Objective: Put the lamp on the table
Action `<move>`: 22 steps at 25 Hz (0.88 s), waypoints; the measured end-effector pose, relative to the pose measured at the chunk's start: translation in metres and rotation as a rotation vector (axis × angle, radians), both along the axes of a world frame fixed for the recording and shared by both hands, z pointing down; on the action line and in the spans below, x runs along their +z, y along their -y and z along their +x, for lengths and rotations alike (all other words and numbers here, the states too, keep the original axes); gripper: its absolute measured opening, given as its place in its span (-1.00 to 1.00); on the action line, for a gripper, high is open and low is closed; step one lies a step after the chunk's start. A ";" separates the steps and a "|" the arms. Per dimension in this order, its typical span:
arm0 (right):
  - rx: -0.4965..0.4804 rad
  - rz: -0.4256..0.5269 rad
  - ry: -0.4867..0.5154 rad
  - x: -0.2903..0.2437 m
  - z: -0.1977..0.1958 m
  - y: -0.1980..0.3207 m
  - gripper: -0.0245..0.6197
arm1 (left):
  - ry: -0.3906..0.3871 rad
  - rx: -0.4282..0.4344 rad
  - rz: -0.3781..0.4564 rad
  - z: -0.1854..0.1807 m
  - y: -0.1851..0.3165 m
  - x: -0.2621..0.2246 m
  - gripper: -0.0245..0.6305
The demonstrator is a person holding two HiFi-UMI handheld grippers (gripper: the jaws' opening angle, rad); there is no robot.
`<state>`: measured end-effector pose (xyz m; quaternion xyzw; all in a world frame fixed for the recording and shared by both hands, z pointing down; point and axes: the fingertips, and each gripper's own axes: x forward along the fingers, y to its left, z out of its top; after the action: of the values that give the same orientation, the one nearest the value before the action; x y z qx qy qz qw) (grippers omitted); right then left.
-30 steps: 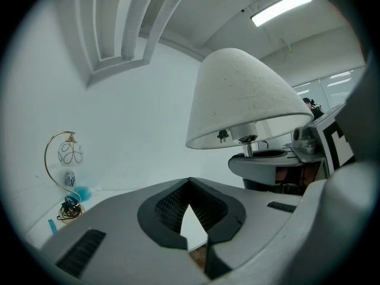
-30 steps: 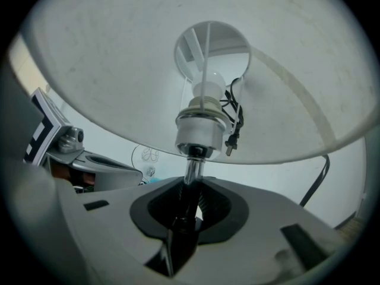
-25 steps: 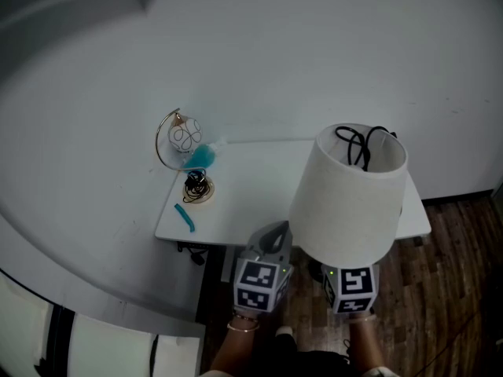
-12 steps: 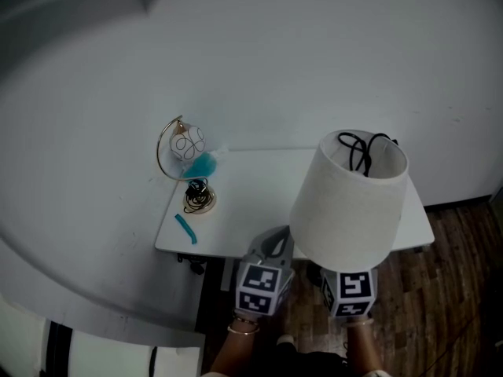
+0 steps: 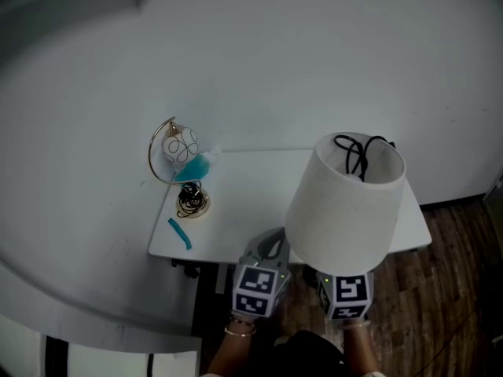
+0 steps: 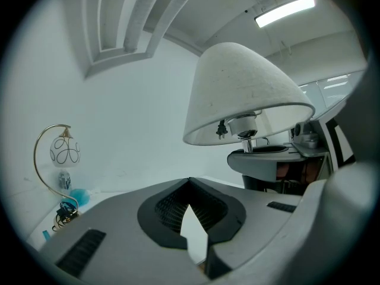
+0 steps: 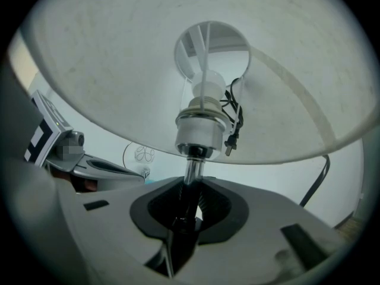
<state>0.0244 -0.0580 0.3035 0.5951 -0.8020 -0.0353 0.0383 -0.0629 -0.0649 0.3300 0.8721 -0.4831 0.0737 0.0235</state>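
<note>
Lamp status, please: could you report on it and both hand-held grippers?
Right hand-held gripper shut on lamp stem; left hand-held gripper shut, empty. Lamp upright by near edge of table. Gold ornament at table's left end.

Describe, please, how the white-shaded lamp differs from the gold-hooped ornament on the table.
The lamp is gripped by its stem in the right hand-held gripper; the ornament stands untouched on the table. The lamp looks far larger, its shade plain white; the ornament's globe is patterned. Both are upright.
</note>
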 end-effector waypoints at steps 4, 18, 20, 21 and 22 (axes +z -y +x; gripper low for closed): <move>0.009 0.003 0.001 0.000 0.000 0.002 -0.72 | -0.004 0.011 0.004 0.001 0.002 0.003 -0.91; 0.006 -0.006 -0.016 0.006 -0.002 0.059 -0.73 | -0.017 0.008 -0.012 -0.003 0.056 0.009 -0.91; 0.003 -0.010 -0.013 0.007 -0.001 0.069 -0.73 | -0.015 0.006 -0.017 -0.002 0.064 0.009 -0.91; 0.003 -0.011 -0.010 0.008 0.000 0.073 -0.72 | -0.014 0.005 -0.018 -0.001 0.066 0.010 -0.91; 0.000 -0.010 -0.007 0.008 0.000 0.077 -0.72 | -0.013 0.004 -0.020 0.000 0.069 0.011 -0.91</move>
<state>0.0245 -0.1347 0.3116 0.5949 -0.8019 -0.0332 0.0442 -0.0630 -0.1342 0.3414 0.8733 -0.4804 0.0731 0.0352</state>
